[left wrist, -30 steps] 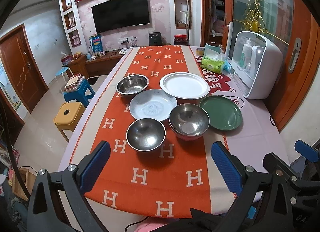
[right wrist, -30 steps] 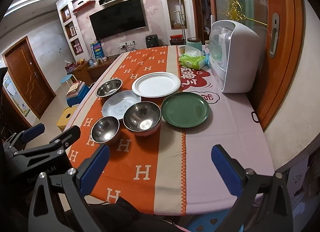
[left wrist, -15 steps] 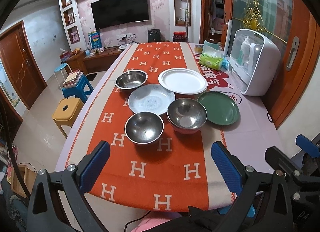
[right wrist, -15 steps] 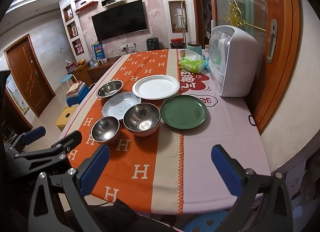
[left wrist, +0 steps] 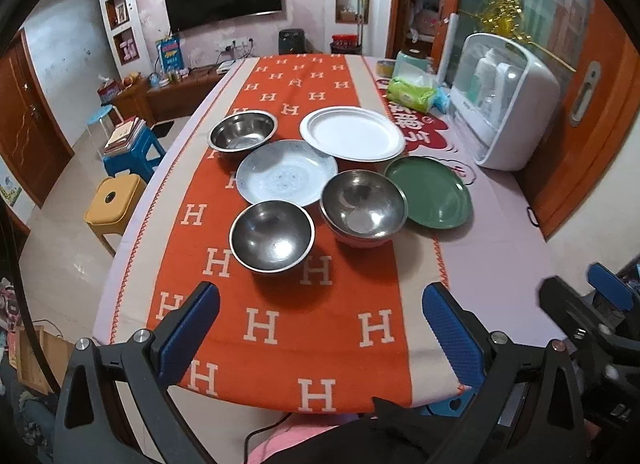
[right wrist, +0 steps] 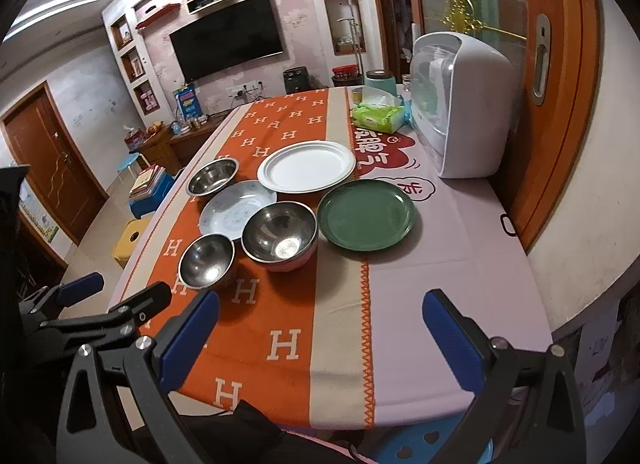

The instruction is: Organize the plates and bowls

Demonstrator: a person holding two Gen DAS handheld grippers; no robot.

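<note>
Both claws hover above the near edge of the table (left wrist: 496, 248) with nothing in them: the left claw (left wrist: 320, 328) has its blue pads (left wrist: 188, 332) spread wide apart, and the right claw (right wrist: 320, 328) is equally spread. No stacking is done yet, so the step in hand appears to be the first approach. Directly ahead of the left claw sits the small steel bowl (left wrist: 271, 236); just beyond it and to the right is the larger steel bowl (left wrist: 363, 205), which touches or nearly touches the green plate (left wrist: 430, 191). Ahead of the right claw the green plate (right wrist: 366, 213) is the nearest flat item. Farther on lie the pale blue plate (left wrist: 286, 172), a third steel bowl (left wrist: 243, 131) and the white plate (left wrist: 352, 134), whose rim seems to overlap its neighbours. Take the nearest bowl first, one pad inside the rim and one outside. Steel likely slips, so close squarely on the wall. Lift straight up before moving sideways, since the dishes crowd each other.
</note>
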